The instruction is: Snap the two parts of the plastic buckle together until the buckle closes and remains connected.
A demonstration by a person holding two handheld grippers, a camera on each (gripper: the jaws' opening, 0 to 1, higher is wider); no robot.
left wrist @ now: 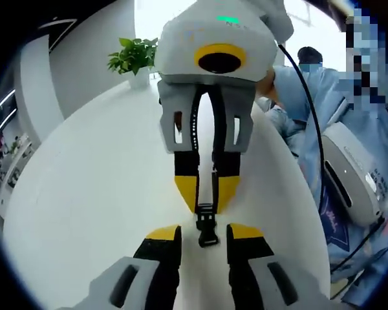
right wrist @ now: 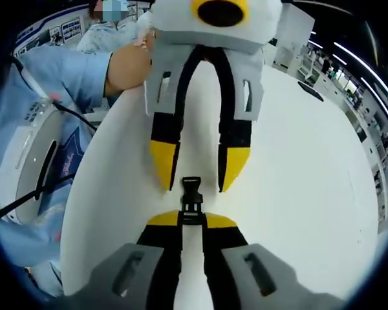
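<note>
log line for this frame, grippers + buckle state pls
right gripper: shut on black plastic buckle | left gripper: open, jaws either side of buckle's free end | surface: white table | buckle closure: cannot tell

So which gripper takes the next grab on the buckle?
Left gripper, likely: it is open, with fingers either side of the buckle. The right gripper is already shut on its strap end.

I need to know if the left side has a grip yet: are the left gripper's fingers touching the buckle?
Apart. The left gripper view shows white table between its fingers and the buckle.
</note>
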